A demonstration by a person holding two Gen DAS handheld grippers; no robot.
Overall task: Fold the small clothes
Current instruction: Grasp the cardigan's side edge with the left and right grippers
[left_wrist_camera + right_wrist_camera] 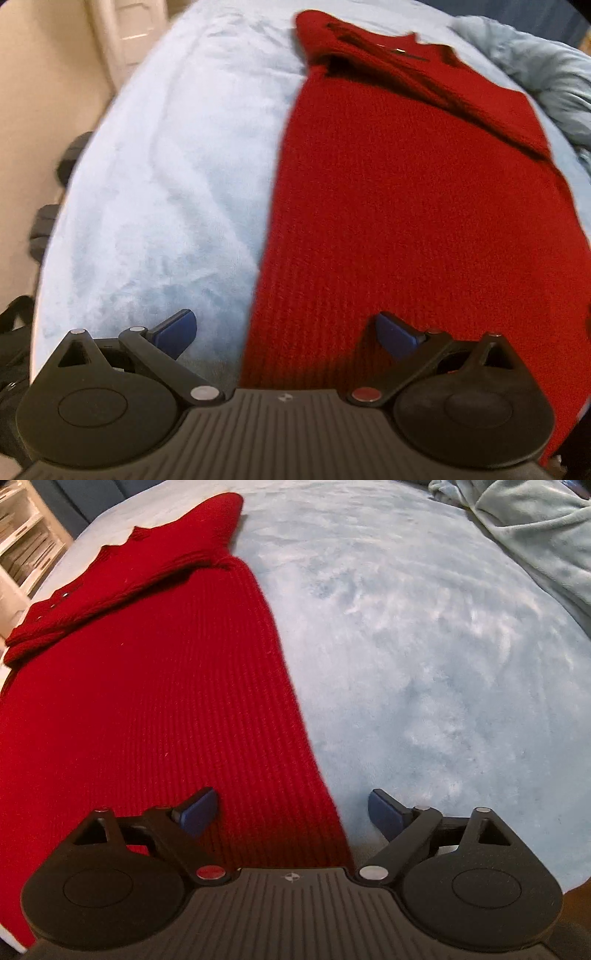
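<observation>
Red ribbed knit sweater (406,221) lies flat, sleeve folded across, ahead of the wide-spread left gripper (286,332) and right gripper (293,810).

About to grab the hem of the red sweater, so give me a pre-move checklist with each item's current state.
1. Left gripper open: ok, fingers spread wide, nothing between them.
2. Right gripper open: ok, fingers spread wide, nothing between them.
3. Each gripper straddles a side edge of the red sweater: ok; in both wrist views one finger is over knit, the other over the light blue blanket.
4. Sleeves folded in across the top: ok, a folded band lies over the chest in both views.
5. Body lying flat: ok, no big wrinkles visible.
6. Fingers touching the fabric: cannot tell, height above the knit is not clear.
</observation>
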